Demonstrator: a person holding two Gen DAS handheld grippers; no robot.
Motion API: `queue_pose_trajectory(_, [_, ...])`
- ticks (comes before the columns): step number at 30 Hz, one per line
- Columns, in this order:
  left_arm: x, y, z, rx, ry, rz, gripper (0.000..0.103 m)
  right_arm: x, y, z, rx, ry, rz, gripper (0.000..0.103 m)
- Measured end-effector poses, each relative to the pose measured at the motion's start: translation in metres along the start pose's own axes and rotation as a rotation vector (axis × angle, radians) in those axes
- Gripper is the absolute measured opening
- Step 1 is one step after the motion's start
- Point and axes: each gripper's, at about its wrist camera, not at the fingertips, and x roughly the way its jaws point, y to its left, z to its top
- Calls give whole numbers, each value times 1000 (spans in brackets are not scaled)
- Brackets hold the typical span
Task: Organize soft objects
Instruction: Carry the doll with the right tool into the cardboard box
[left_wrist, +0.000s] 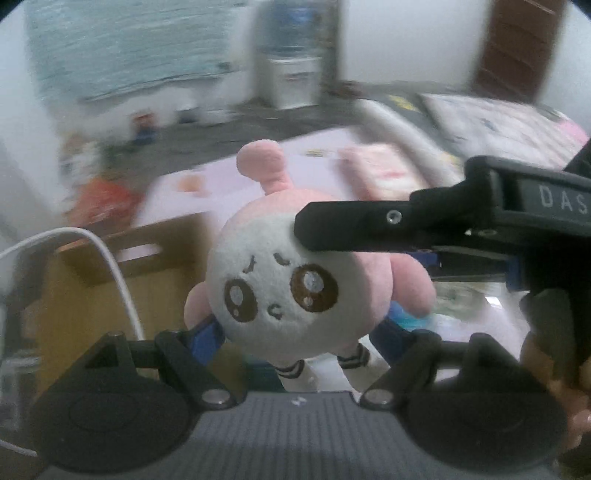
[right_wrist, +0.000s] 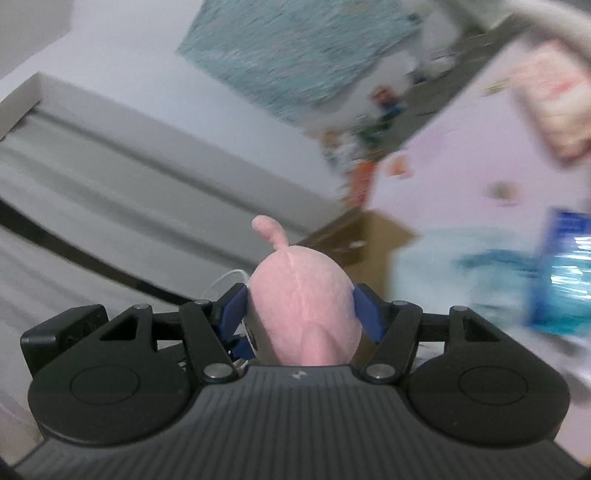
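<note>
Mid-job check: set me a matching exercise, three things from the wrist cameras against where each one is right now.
Things:
1. pink-and-white round plush toy
2. brown cardboard box with a handle slot
3. thin white cable

Places:
A. curving across the front of the box
B. clamped between the jaws of both the left gripper and the right gripper
C. behind the toy, on its left in the left wrist view

Pairs: 1-B, 2-C, 3-A
</note>
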Motion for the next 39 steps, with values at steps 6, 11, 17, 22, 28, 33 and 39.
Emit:
queue_pose_trajectory(6, [19,116,-3,-124,32,123,85,138,33,-1,27,108,89,63])
queue_pose_trajectory(11, [62,187,1,-154,77,147,85,236,31,-2,88,178,78,63])
queue_pose_trajectory(17, [118,215,5,-99,125,176,85,307,14,-5,175,172,15,64])
queue_pose_trajectory(22, [148,227,8,-81,158,219,85,337,-16,-11,254,126,-26,65])
queue_pose_trajectory(28, [160,226,-2,-31,160,265,87,378,-51,-36,321,95,-95,65])
queue_pose_trajectory(33, [161,227,-8,4,160,262,87,384,-63,-52,321,104,-160,65])
queue_pose_trajectory(39, [154,226,-12,-8,149,241,87,373,-51,-46,283,74,-171,65])
